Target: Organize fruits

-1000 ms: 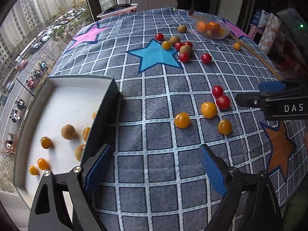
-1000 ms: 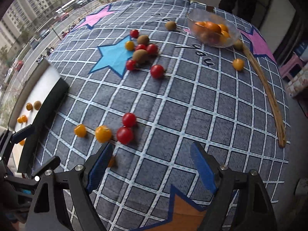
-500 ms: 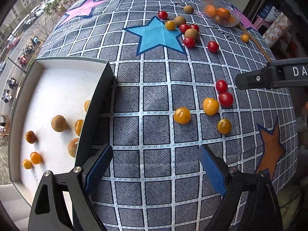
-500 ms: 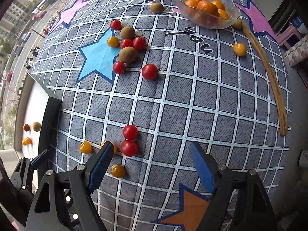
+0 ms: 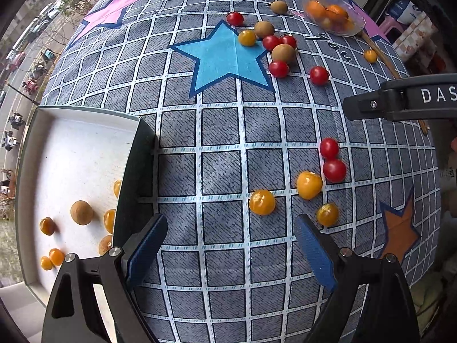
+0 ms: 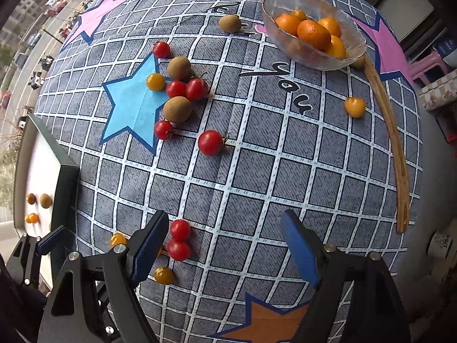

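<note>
My left gripper hangs open and empty above the checked cloth, beside the white tray that holds several small yellow and brown fruits. Just ahead of its right finger lie three yellow tomatoes and two red tomatoes. My right gripper is open and empty too; the same two red tomatoes sit by its left finger. Farther off, a cluster of red tomatoes, a yellow one and brown kiwis lies by the blue star. A glass bowl holds oranges.
A lone yellow tomato and a long wooden stick lie along the cloth's right edge. One kiwi sits near the bowl. The right gripper's body reaches in at the right of the left wrist view. A window and street lie left.
Both grippers have tilted to look more steeply down at the cloth and shifted across it; the near tomatoes now sit closer to the fingers. Both stay open and no fruit has moved.
</note>
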Action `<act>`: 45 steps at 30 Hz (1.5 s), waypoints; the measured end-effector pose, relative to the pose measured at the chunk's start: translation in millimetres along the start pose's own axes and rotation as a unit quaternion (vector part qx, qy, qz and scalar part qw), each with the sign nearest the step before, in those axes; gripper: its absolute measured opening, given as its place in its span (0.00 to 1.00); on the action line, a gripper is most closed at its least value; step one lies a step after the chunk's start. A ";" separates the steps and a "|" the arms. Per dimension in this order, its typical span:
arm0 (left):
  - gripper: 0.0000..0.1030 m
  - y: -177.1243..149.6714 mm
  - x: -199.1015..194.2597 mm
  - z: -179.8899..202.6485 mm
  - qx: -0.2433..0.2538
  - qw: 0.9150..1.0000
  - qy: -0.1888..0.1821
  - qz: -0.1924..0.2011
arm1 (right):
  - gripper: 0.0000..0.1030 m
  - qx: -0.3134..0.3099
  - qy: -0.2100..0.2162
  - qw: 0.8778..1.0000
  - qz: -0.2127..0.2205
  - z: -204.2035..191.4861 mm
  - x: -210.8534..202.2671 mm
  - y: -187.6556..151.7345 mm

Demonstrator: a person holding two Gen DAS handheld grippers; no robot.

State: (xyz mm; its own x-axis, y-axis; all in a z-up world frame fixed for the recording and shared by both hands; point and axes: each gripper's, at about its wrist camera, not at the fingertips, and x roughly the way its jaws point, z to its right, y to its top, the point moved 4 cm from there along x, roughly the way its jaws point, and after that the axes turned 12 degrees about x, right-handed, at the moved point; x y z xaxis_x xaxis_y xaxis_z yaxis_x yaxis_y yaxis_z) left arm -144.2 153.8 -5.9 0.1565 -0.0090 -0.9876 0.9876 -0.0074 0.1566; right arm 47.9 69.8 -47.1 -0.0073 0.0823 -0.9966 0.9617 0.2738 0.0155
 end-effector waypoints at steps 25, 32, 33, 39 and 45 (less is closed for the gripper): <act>0.20 25.9 30.3 39.3 -0.039 0.999 0.011 -0.011 | 0.11 -0.051 -0.003 0.999 0.012 -22.7 34.9 43.8; 0.20 33.3 13.3 33.5 -0.066 0.998 -0.018 -0.013 | 0.06 -0.034 0.037 0.999 -0.005 -8.9 15.3 38.5; 0.20 28.7 8.7 30.5 -0.069 0.997 -0.021 -0.012 | 0.06 -0.035 0.043 0.998 -0.005 -9.2 11.0 36.7; 0.20 22.9 -11.8 22.9 -0.082 0.996 -0.030 -0.005 | 0.06 -0.029 0.076 0.997 -0.002 -2.2 -17.7 23.6; 0.20 9.7 -28.6 5.4 -0.095 0.995 -0.035 0.003 | 0.06 -0.017 0.091 0.996 -0.004 18.6 -20.9 6.5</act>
State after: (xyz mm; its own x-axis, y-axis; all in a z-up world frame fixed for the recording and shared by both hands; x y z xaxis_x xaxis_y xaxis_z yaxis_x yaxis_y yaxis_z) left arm -139.1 148.6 23.8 0.1679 -0.0777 -0.9827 0.9716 0.1817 0.1517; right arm 59.4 52.1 -27.7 -0.0669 0.2525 -0.9653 0.9513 0.3079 0.0145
